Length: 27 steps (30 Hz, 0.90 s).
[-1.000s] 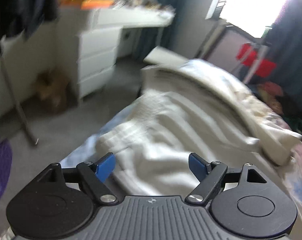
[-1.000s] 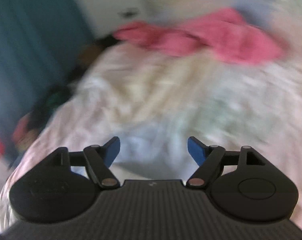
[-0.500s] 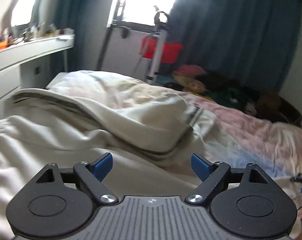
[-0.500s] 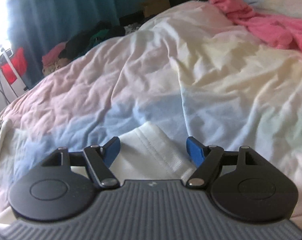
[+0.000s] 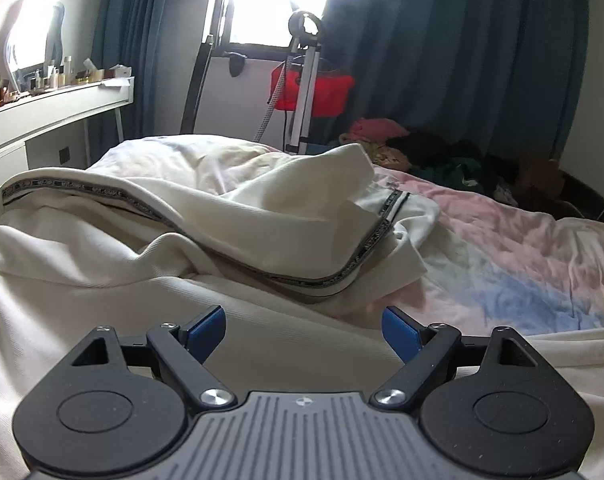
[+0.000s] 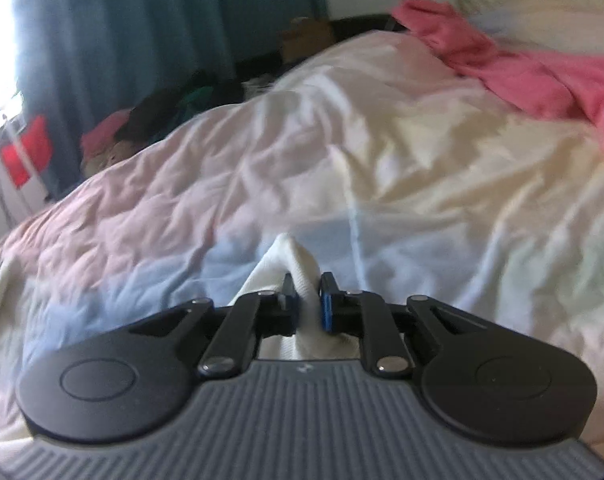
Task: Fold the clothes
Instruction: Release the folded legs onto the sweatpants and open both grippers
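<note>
The right gripper (image 6: 307,300) has just closed, pinching the cream garment (image 5: 262,216) (blurred, likely its edge); the left gripper (image 5: 303,326) hangs spread above it.

Right wrist view soft with blur throughout. Pink cloth (image 6: 541,76) runs off the right edge, shape unclear. White garment (image 6: 298,272) mostly hidden under the right gripper (image 6: 307,304); only a pinched fold shows. Left wrist view: small items on the shelf (image 5: 62,96) too tiny to identify; dark clothes heap (image 5: 441,156) indistinct.
</note>
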Each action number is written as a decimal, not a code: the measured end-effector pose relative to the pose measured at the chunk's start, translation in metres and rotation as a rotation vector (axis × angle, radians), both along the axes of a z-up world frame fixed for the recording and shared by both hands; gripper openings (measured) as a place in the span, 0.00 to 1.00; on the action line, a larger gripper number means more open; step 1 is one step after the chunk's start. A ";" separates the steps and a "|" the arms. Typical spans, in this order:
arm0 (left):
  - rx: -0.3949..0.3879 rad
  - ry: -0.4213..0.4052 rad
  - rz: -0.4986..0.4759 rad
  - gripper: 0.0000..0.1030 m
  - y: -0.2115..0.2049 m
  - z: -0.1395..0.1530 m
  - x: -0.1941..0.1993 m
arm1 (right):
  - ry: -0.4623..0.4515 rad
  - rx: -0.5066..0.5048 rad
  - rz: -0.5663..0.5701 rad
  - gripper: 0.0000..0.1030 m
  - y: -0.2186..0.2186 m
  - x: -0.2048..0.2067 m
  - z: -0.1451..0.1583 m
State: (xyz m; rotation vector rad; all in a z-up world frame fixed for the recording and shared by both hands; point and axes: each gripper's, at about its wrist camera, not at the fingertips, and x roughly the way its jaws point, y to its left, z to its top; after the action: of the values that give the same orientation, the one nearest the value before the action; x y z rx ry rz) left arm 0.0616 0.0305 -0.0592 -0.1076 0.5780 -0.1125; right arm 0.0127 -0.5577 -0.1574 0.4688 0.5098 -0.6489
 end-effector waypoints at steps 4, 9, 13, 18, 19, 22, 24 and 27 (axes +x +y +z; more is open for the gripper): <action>0.017 -0.012 -0.010 0.84 0.000 0.004 -0.007 | 0.005 0.016 -0.015 0.12 -0.004 -0.003 -0.009; 0.052 -0.049 -0.021 0.84 -0.003 0.010 -0.019 | -0.016 -0.058 0.007 0.16 0.019 -0.005 0.011; 0.045 -0.061 -0.019 0.84 -0.001 0.014 -0.026 | -0.050 -0.091 0.047 0.25 0.045 -0.014 0.035; 0.060 -0.074 -0.017 0.85 -0.002 0.018 -0.036 | -0.171 -0.079 0.138 0.76 0.084 -0.037 0.072; 0.057 -0.076 -0.019 0.85 -0.001 0.018 -0.038 | -0.180 -0.087 0.165 0.75 0.094 -0.040 0.078; 0.062 -0.100 -0.025 0.85 -0.001 0.021 -0.048 | -0.188 -0.123 0.252 0.75 0.129 -0.045 0.094; 0.078 -0.118 -0.030 0.86 -0.002 0.022 -0.055 | -0.186 -0.152 0.317 0.75 0.152 -0.048 0.100; 0.093 -0.126 -0.034 0.86 -0.003 0.023 -0.060 | -0.199 -0.166 0.393 0.75 0.186 -0.054 0.105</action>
State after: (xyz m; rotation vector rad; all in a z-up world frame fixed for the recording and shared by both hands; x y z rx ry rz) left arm 0.0015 0.0272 -0.0362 -0.0005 0.4582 -0.1248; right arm -0.0417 -0.3717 -0.0527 0.2613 0.3422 -0.2601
